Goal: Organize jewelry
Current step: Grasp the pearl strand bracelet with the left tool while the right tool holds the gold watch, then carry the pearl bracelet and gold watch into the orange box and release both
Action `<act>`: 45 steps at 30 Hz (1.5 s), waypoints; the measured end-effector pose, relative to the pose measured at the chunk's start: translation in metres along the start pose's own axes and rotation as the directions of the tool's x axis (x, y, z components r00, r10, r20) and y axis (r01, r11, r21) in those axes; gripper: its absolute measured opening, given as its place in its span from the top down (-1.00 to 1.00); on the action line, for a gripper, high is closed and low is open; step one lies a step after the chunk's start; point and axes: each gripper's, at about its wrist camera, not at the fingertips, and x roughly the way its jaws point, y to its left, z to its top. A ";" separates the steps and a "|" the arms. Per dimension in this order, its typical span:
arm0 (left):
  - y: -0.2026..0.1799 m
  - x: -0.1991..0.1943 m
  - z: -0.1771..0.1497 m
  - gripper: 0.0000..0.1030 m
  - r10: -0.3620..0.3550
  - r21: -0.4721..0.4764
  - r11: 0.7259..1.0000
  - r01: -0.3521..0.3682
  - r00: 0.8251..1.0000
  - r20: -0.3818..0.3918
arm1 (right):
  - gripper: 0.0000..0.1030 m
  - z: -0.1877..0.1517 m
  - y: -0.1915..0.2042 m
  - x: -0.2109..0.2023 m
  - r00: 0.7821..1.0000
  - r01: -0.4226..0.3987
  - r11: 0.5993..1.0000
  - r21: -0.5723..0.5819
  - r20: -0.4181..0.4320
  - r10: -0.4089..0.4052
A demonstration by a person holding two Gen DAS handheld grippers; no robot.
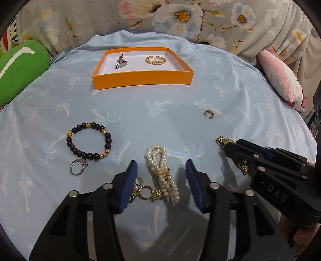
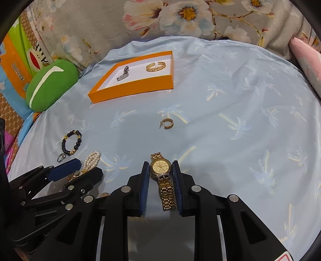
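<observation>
An orange tray at the back of the blue cloth holds a silver clasp and a gold bangle. My left gripper is open over a pearl bracelet, its fingers either side of it. A gold ring-shaped piece lies beside the pearls. A black bead bracelet and a silver ring lie to the left. My right gripper is shut on a gold watch, whose band hangs down. A gold hoop earring lies ahead of it.
A green cushion sits at the left edge, a pink pillow at the right. Floral fabric rises behind the tray. The right gripper shows at the right of the left wrist view, close to the left one.
</observation>
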 end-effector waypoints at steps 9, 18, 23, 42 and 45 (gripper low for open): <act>0.003 -0.003 -0.002 0.69 -0.036 -0.012 0.999 0.036 0.999 0.020 | 0.59 0.000 -0.002 -0.001 1.000 -0.014 1.000 0.010 0.009 0.014; 0.011 -0.021 0.006 0.69 -0.044 -0.048 0.998 0.047 0.997 0.062 | 0.59 0.002 -0.004 -0.009 0.999 -0.028 0.999 0.024 0.039 0.027; 0.021 -0.032 0.021 0.69 -0.028 -0.058 0.998 0.034 0.995 0.092 | 0.59 0.011 0.000 -0.014 0.998 -0.034 0.999 0.013 0.059 0.034; 0.081 0.004 0.161 0.82 0.061 -0.088 0.995 -0.045 0.980 0.191 | 0.59 0.164 0.031 0.024 0.978 -0.048 0.995 -0.086 0.199 0.064; 0.088 0.005 0.166 0.80 0.041 -0.086 0.996 -0.025 0.981 0.190 | 0.59 0.173 0.033 0.034 0.978 -0.046 0.995 -0.090 0.199 0.063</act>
